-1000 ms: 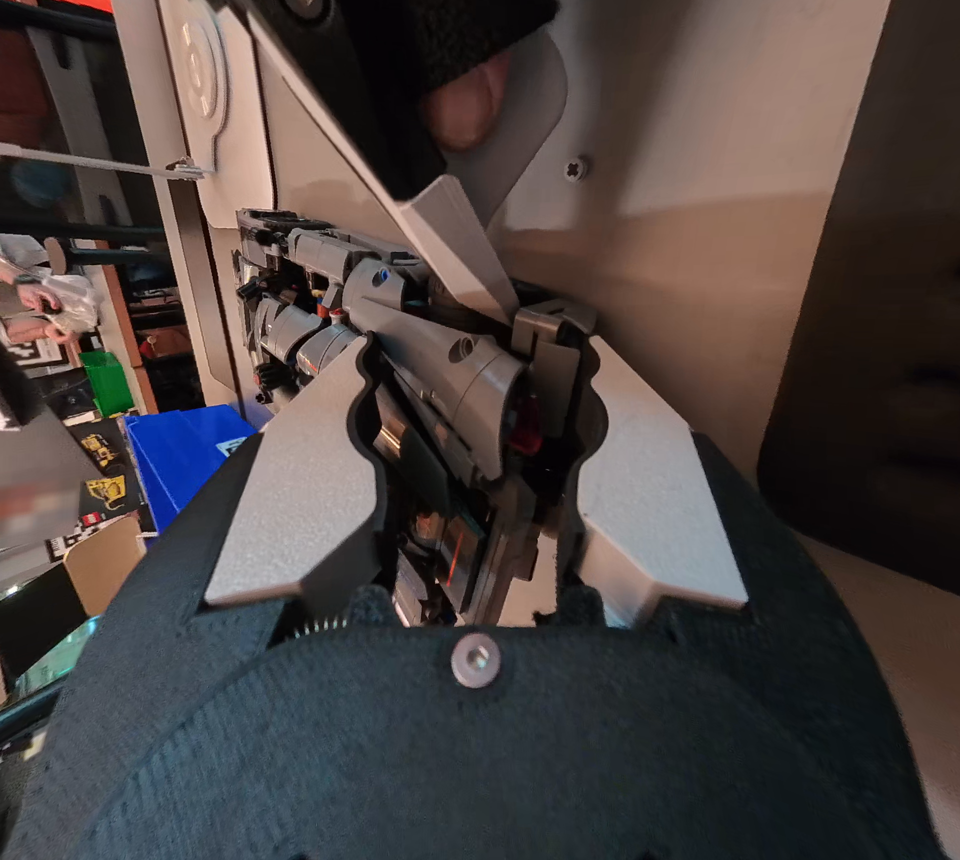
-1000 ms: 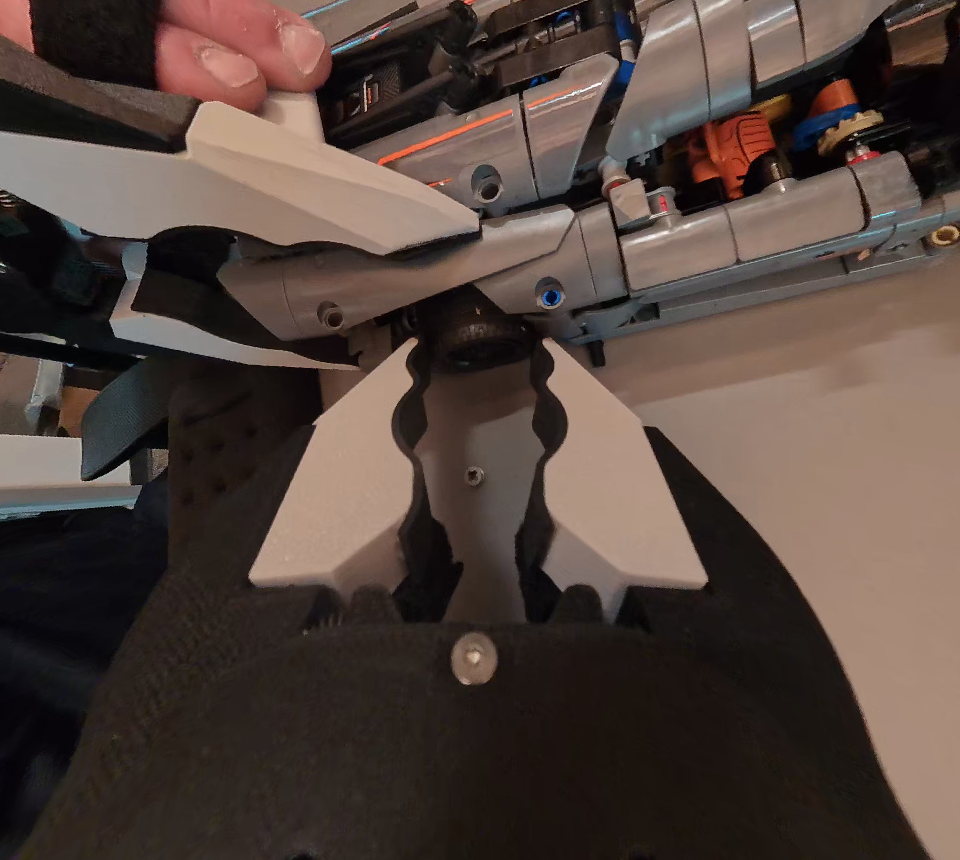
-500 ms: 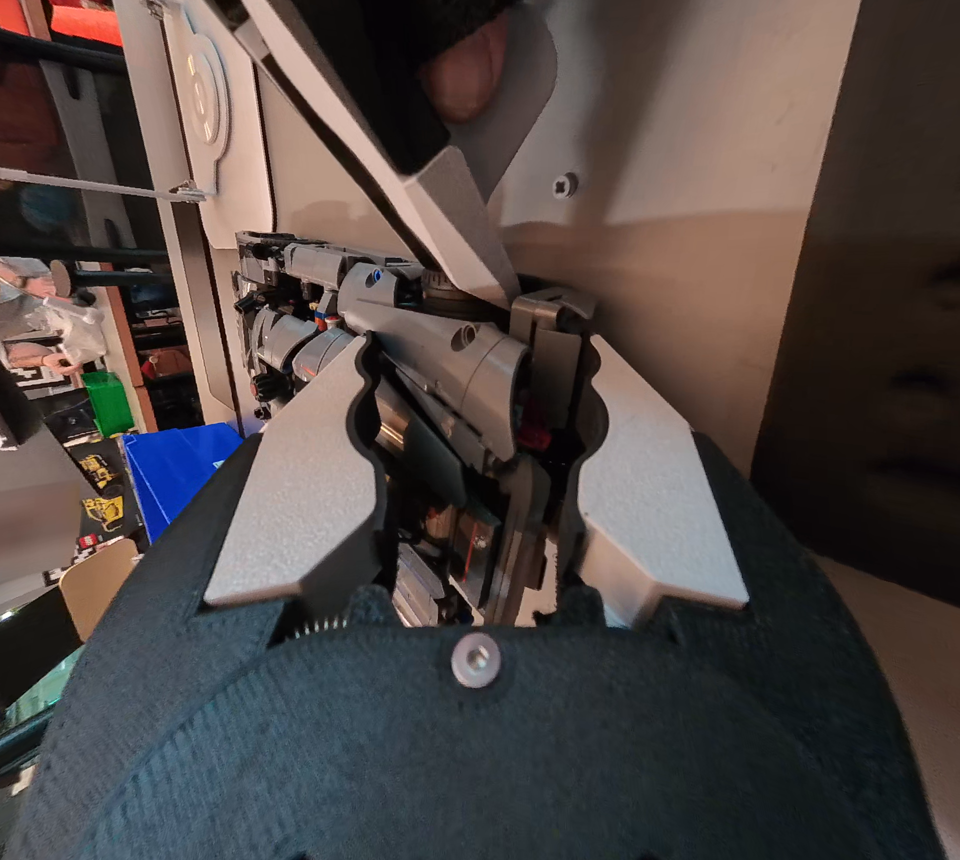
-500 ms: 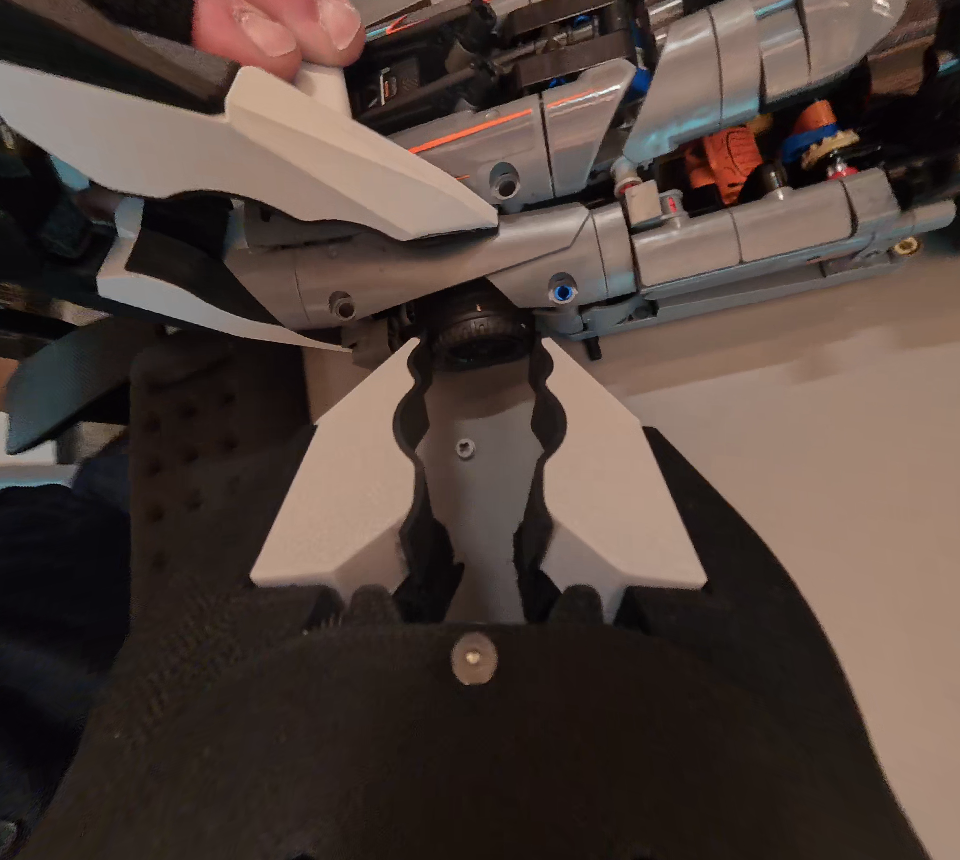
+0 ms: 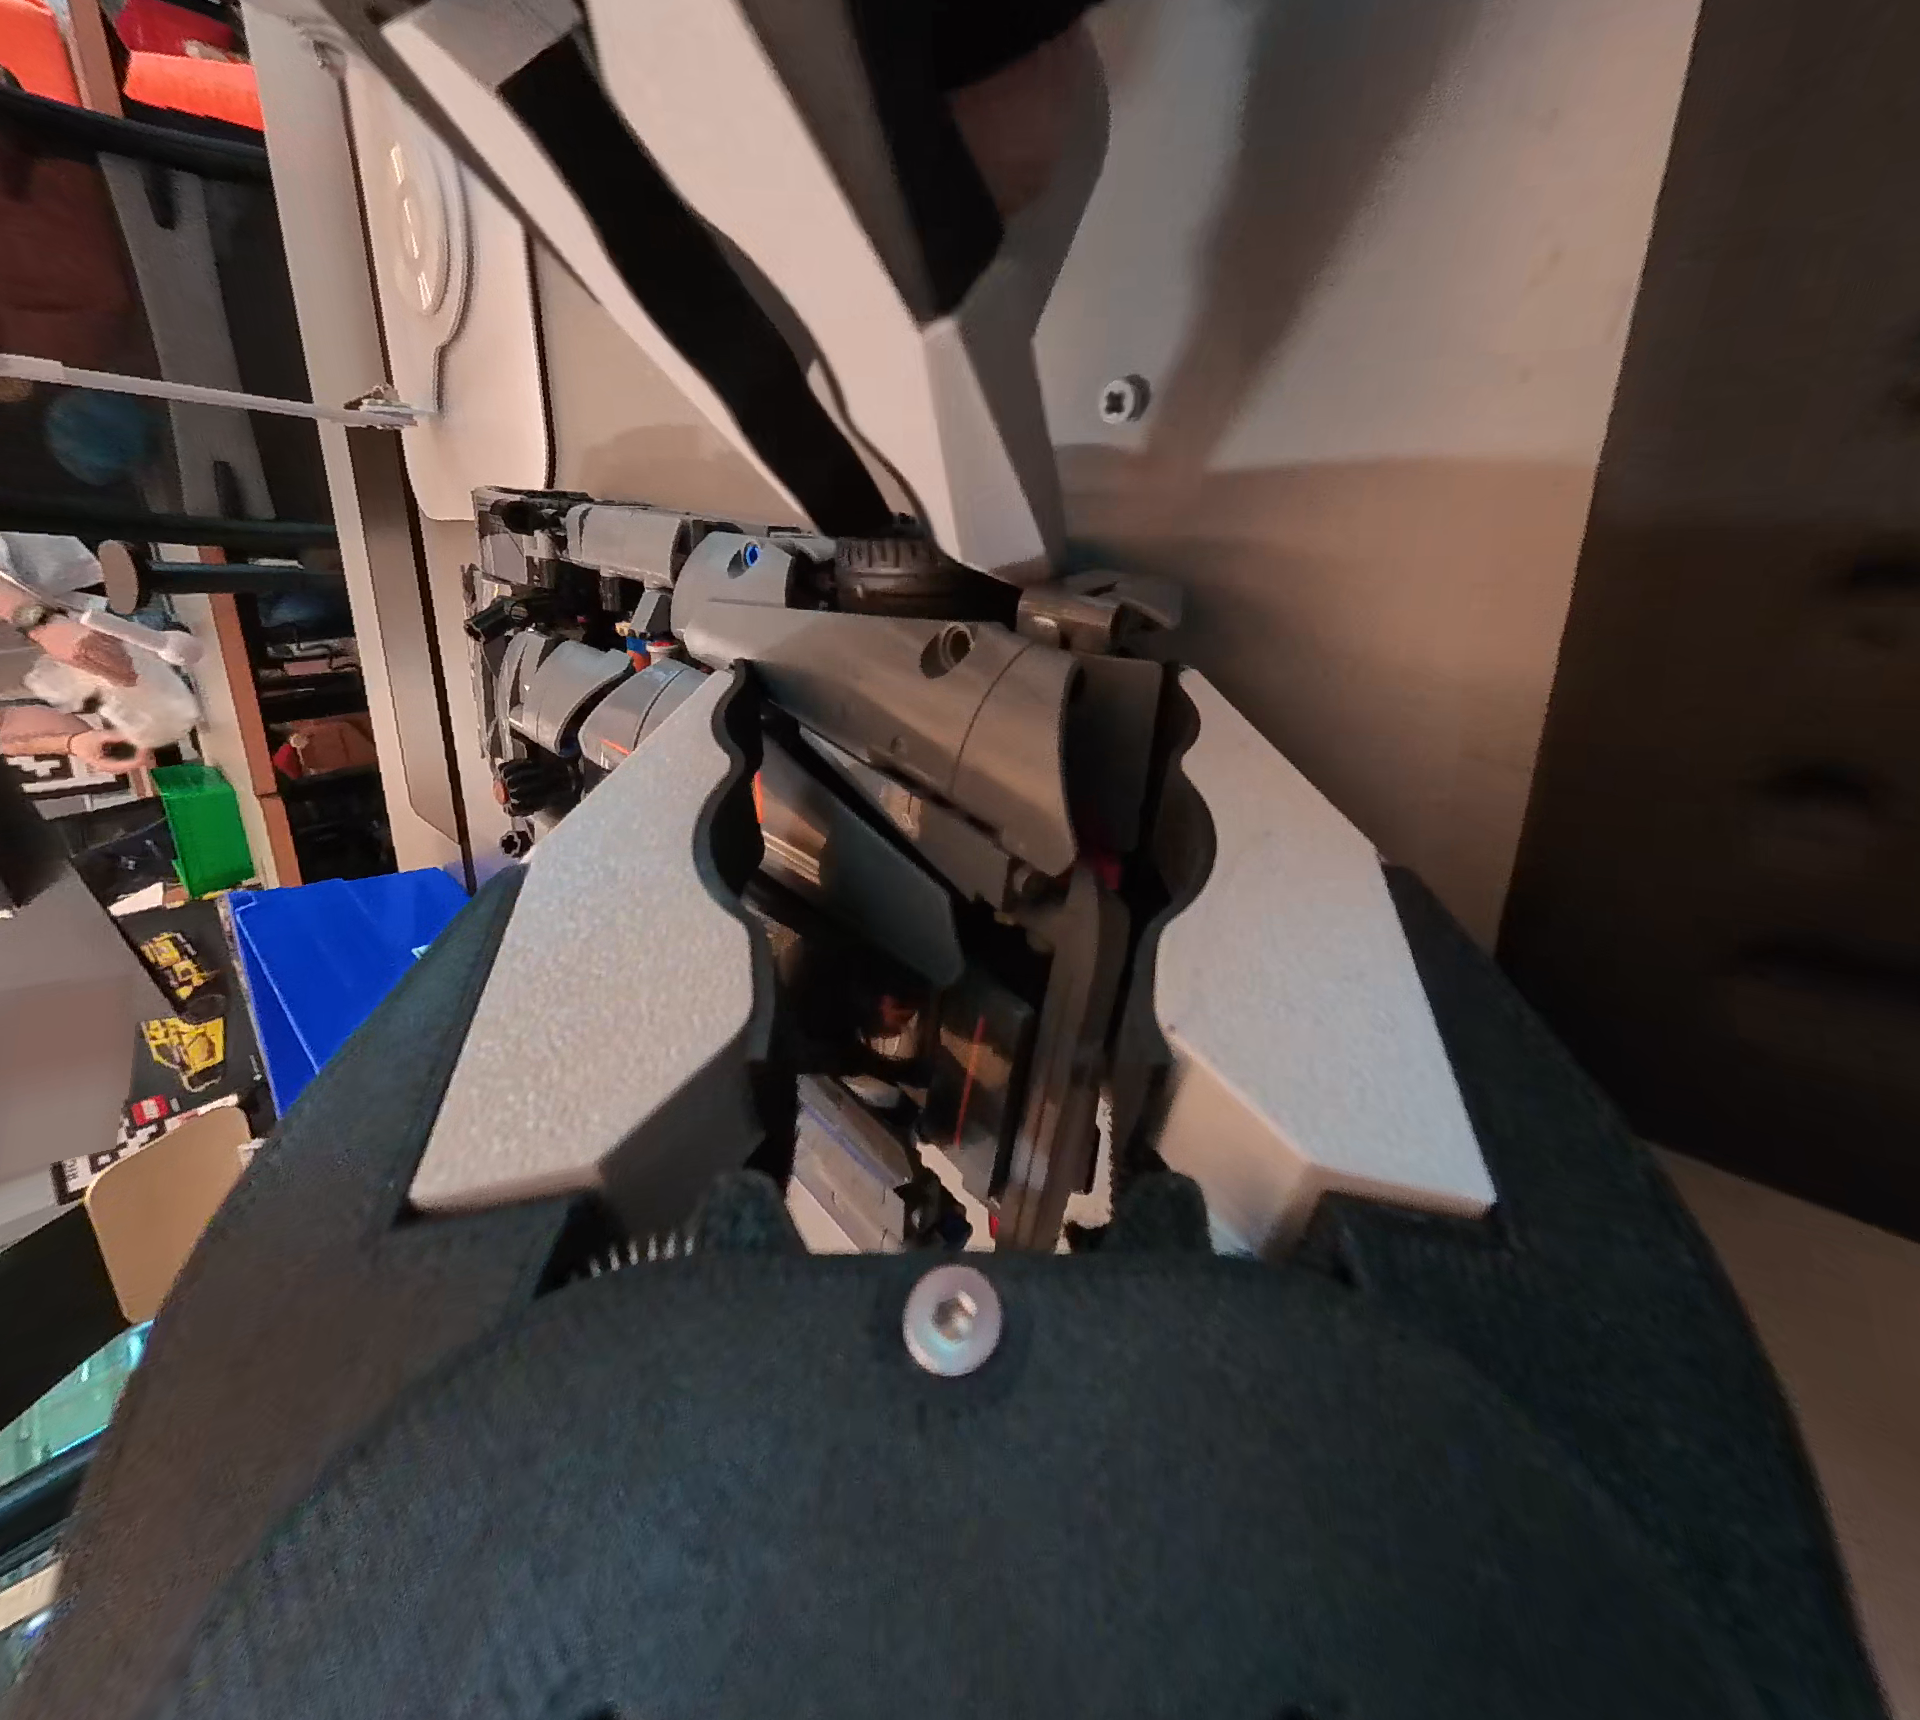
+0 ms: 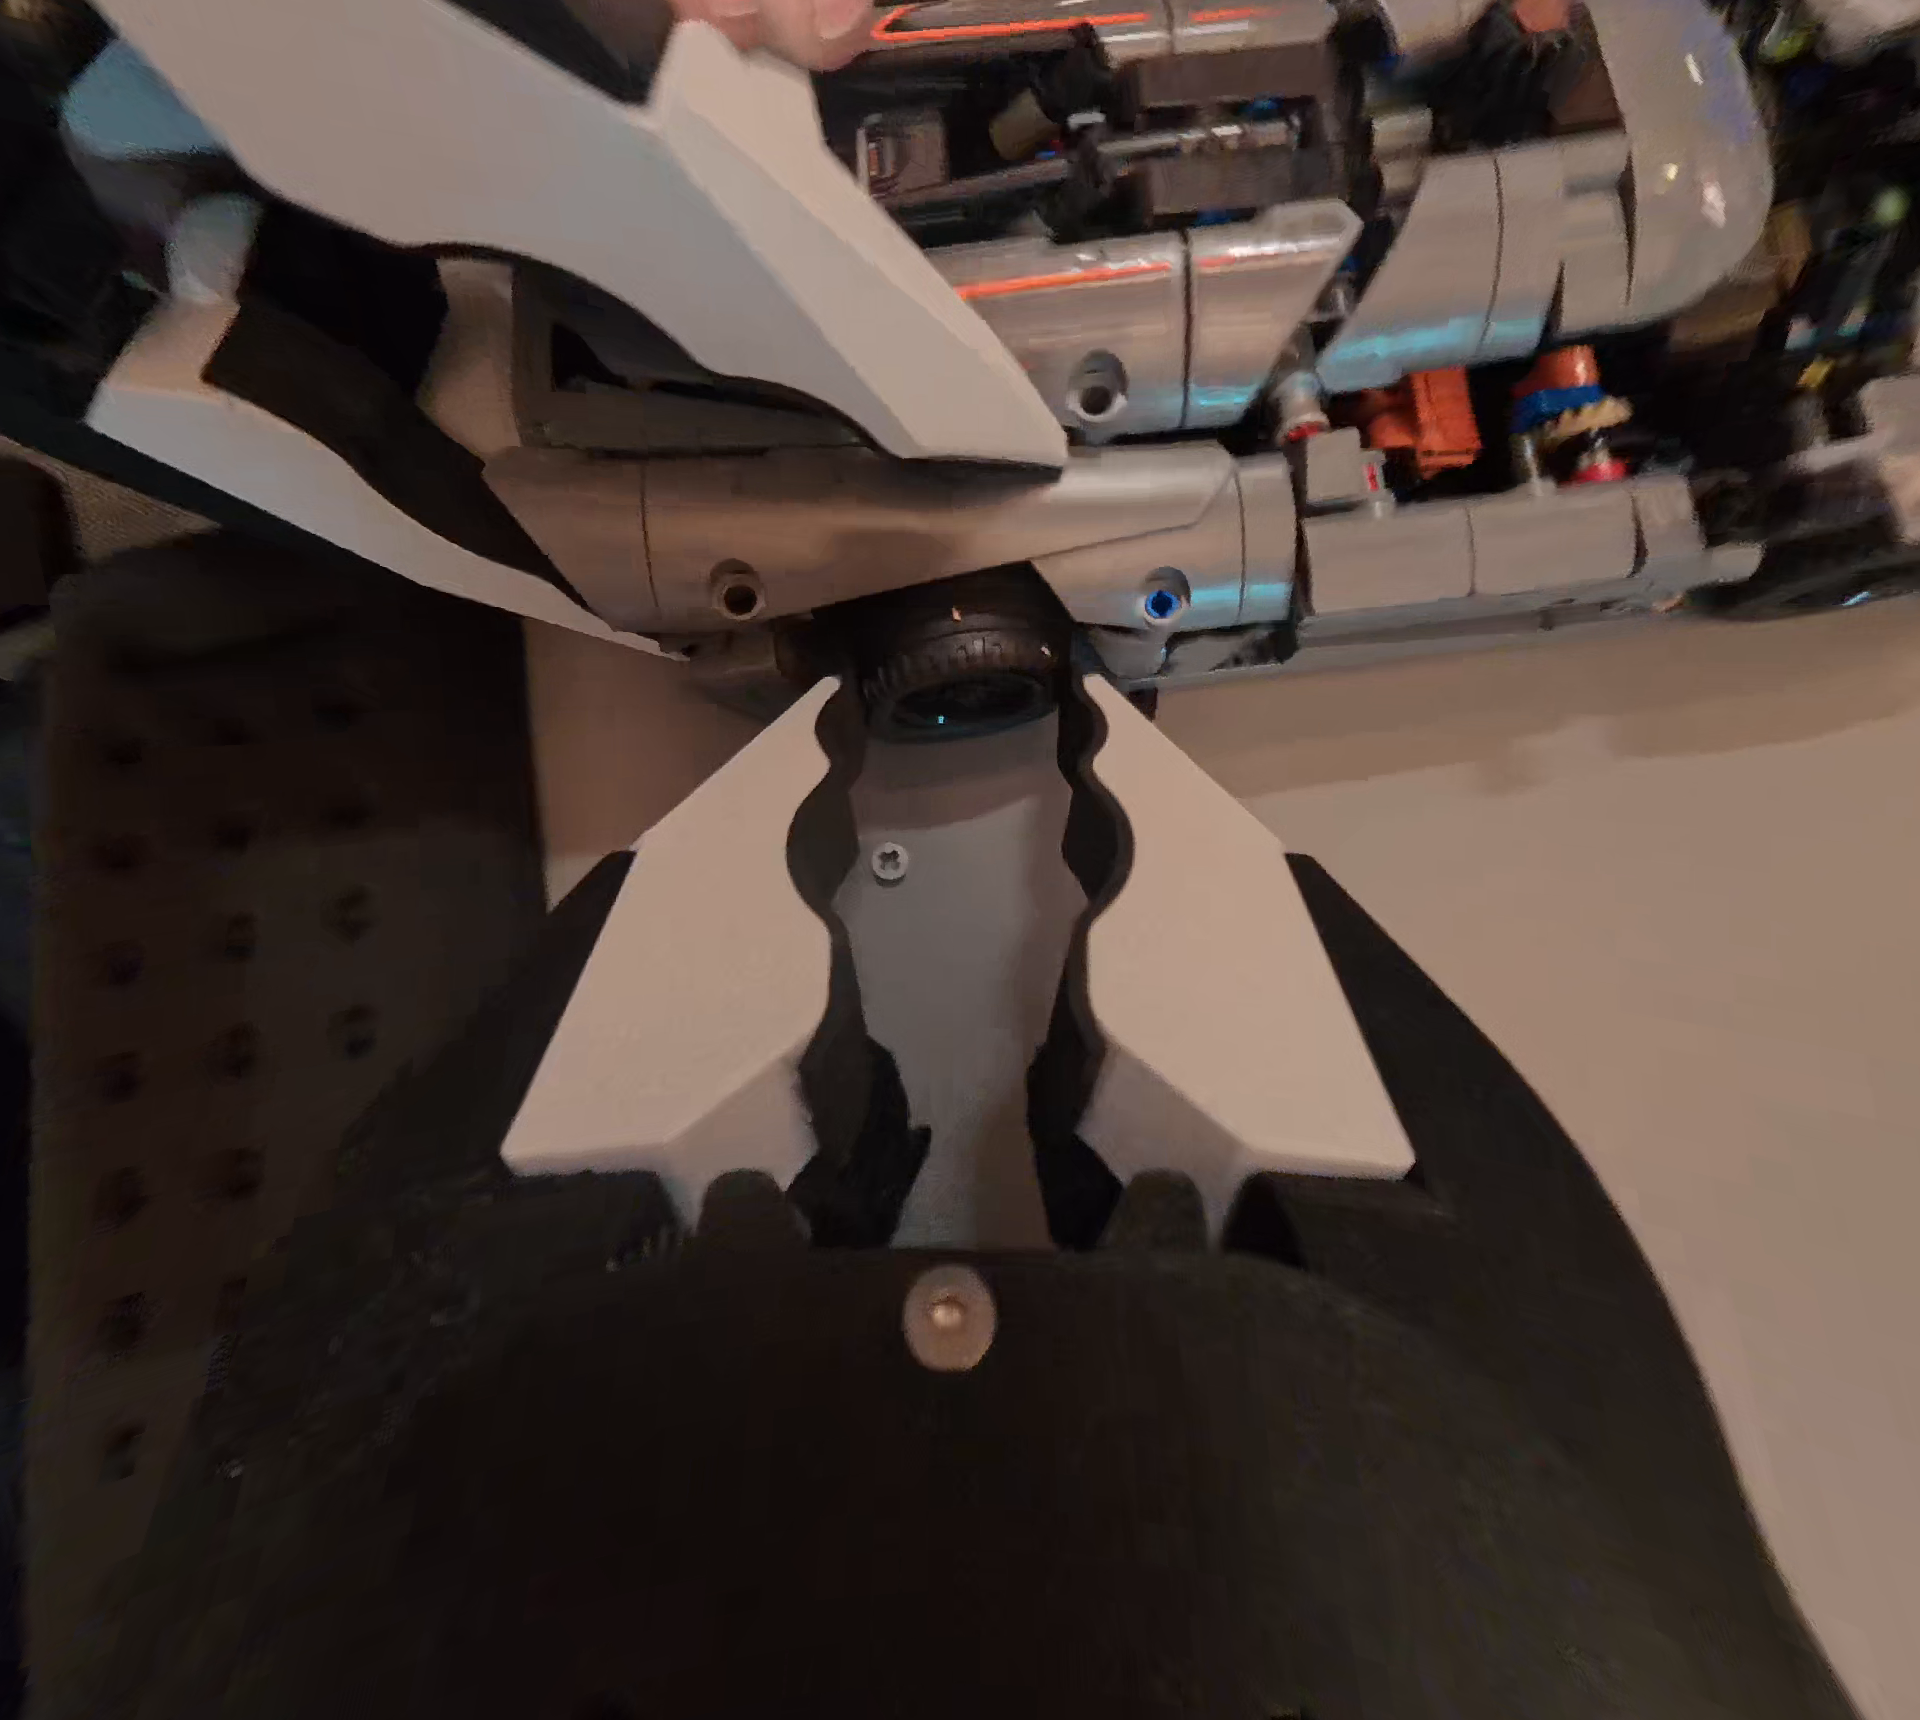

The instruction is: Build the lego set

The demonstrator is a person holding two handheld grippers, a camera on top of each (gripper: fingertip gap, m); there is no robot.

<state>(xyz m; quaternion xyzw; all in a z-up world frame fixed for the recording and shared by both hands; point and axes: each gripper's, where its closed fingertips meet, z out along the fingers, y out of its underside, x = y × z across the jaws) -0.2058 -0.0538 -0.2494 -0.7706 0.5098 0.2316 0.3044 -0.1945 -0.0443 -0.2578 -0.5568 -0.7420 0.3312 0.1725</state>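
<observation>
In the left wrist view, the long grey Lego vehicle model with orange stripes (image 5: 914, 735) is clamped at one end between the fingers of the left gripper (image 5: 961, 725), which are spread only as far as the body's width. The bodywork appears largely assembled. In the right wrist view, the model is held just above the beige table (image 6: 1507, 995), and a small black rubber wheel (image 6: 961, 683) is pinched at the tips of the right gripper (image 6: 956, 699), pressed against the underside. Seating of the wheel is judged unfinished; further wheels cannot be seen.
</observation>
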